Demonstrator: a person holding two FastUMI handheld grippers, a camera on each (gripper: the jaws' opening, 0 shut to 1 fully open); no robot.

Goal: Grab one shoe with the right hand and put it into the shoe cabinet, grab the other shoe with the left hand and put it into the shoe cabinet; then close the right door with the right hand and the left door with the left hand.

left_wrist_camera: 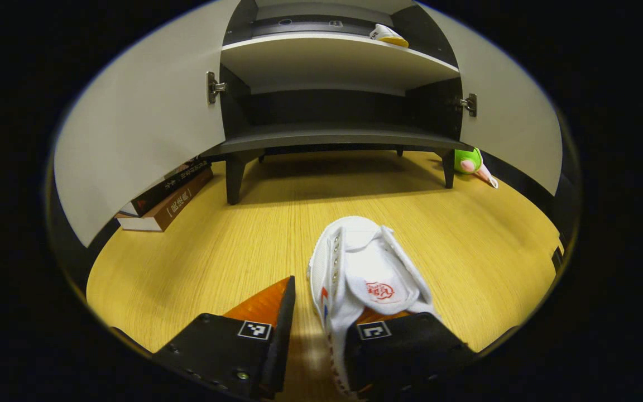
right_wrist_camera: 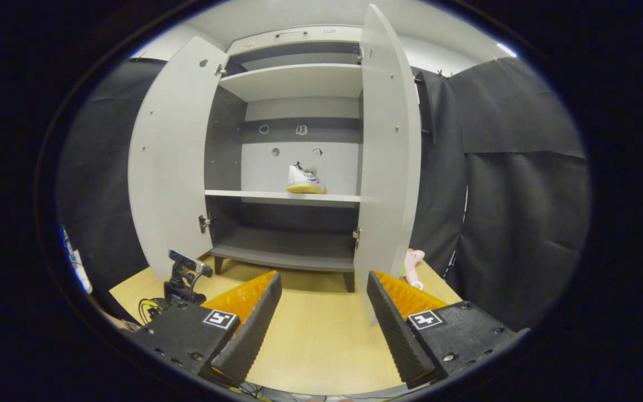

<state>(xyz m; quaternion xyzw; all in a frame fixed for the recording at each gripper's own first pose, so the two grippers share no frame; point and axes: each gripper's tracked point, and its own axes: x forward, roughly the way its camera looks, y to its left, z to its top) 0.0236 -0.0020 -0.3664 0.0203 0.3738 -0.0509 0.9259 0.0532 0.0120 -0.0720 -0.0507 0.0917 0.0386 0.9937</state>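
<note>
— Where's the shoe?
— A white shoe [left_wrist_camera: 363, 273] lies on the wooden floor [left_wrist_camera: 198, 251] before the shoe cabinet [left_wrist_camera: 332, 134]; the left gripper [left_wrist_camera: 321, 326] is spread around its near side wall, one finger inside, one outside.
— And the other shoe?
— The other shoe [right_wrist_camera: 305, 181] is on the middle shelf [right_wrist_camera: 282, 196]; the bottom shelf is bare.
— Room?
— Both doors [right_wrist_camera: 168, 162] stand open. The right gripper [right_wrist_camera: 321, 312] is spread, holding nothing. Books [left_wrist_camera: 165, 198] sit at the left leg.
</note>
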